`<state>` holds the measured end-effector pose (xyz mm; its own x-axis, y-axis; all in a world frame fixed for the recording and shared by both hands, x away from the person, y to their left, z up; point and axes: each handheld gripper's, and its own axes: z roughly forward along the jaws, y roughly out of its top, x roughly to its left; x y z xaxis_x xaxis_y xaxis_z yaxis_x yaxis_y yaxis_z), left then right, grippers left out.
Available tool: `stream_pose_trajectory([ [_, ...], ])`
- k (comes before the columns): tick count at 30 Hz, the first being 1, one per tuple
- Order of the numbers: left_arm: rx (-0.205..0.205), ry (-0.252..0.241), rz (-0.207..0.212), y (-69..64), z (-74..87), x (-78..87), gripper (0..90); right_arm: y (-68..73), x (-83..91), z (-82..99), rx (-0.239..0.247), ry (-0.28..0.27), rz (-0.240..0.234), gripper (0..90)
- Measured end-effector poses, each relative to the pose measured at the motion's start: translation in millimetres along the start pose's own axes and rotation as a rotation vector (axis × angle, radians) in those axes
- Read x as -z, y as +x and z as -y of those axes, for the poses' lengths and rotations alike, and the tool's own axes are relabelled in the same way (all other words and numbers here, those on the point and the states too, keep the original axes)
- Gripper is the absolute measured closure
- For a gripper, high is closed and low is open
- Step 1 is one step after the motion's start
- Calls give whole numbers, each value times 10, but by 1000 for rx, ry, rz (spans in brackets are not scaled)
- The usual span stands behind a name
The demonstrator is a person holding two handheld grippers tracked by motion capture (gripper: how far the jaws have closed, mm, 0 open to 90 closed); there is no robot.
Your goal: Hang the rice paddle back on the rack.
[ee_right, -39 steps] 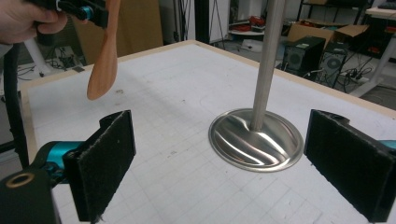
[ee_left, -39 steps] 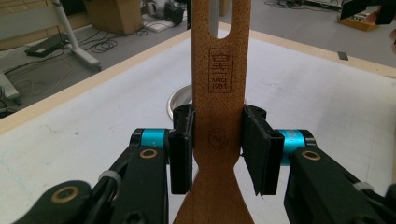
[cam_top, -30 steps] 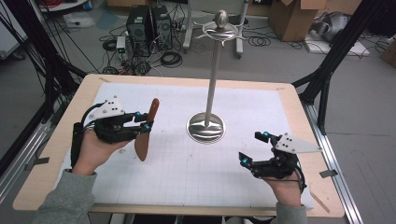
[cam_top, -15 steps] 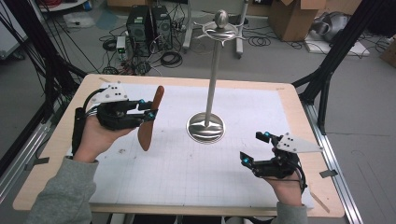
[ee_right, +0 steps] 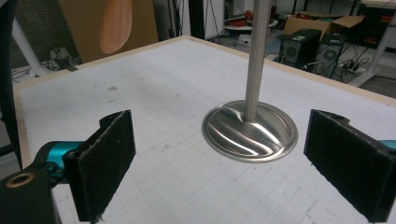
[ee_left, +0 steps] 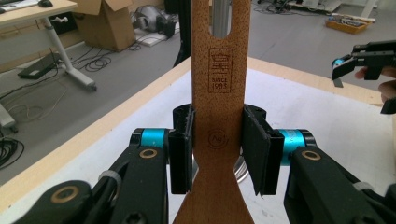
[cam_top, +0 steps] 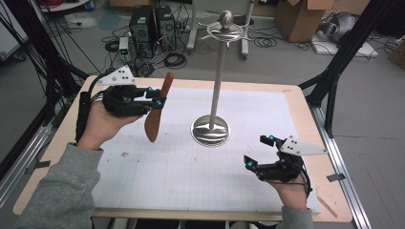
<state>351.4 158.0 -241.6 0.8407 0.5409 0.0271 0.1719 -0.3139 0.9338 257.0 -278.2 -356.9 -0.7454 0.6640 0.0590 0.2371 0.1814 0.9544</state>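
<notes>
A wooden spatula (cam_top: 157,107) hangs tilted above the table's left side, its handle up and its broad blade down. My left gripper (cam_top: 156,99) is shut on its handle; in the left gripper view the pads squeeze the spatula (ee_left: 218,116) just below a slot and a stamped mark. A metal stand (cam_top: 216,83) with a round base and a hooked top rises at mid-table. At the front right, my right gripper (cam_top: 259,151) rests low and open, facing the stand's base (ee_right: 250,130) with nothing between its pads. The spatula's blade (ee_right: 116,23) shows far off.
A white gridded mat (cam_top: 200,162) covers the wooden table (cam_top: 305,114). Computer towers (cam_top: 153,24), cables and cardboard boxes lie on the floor beyond the far edge. Black frame posts (cam_top: 344,52) flank the table.
My left gripper has lifted the spatula higher and carried it toward the far side, closer to the stand. The right gripper has stayed put.
</notes>
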Motion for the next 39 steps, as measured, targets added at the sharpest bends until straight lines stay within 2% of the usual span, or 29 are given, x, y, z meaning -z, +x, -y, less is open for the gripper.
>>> stream_pose_trajectory([
  [9, -10, -8, -1, 14, -214, -42, 650, -21, 28, 7, -9, -8, 1, 77],
  [14, -13, -14, 11, 20, -358, -45, 650, -17, 26, 6, -8, -5, -1, 77],
  [26, -6, -29, 32, 54, -534, -83, 650, -24, 35, 13, -16, -6, 4, 77],
  [30, -18, -31, 33, 42, -601, -93, 650, -28, 36, 13, -13, -9, 3, 77],
  [34, -23, -49, 17, 36, -671, -117, 650, -35, 33, 15, -13, -10, 2, 77],
  [35, -17, -59, 25, 37, -691, -130, 650, -34, 31, 16, -15, -7, 1, 77],
  [39, -28, -51, 21, 42, -754, -148, 650, -29, 26, 20, -13, -5, -1, 77],
])
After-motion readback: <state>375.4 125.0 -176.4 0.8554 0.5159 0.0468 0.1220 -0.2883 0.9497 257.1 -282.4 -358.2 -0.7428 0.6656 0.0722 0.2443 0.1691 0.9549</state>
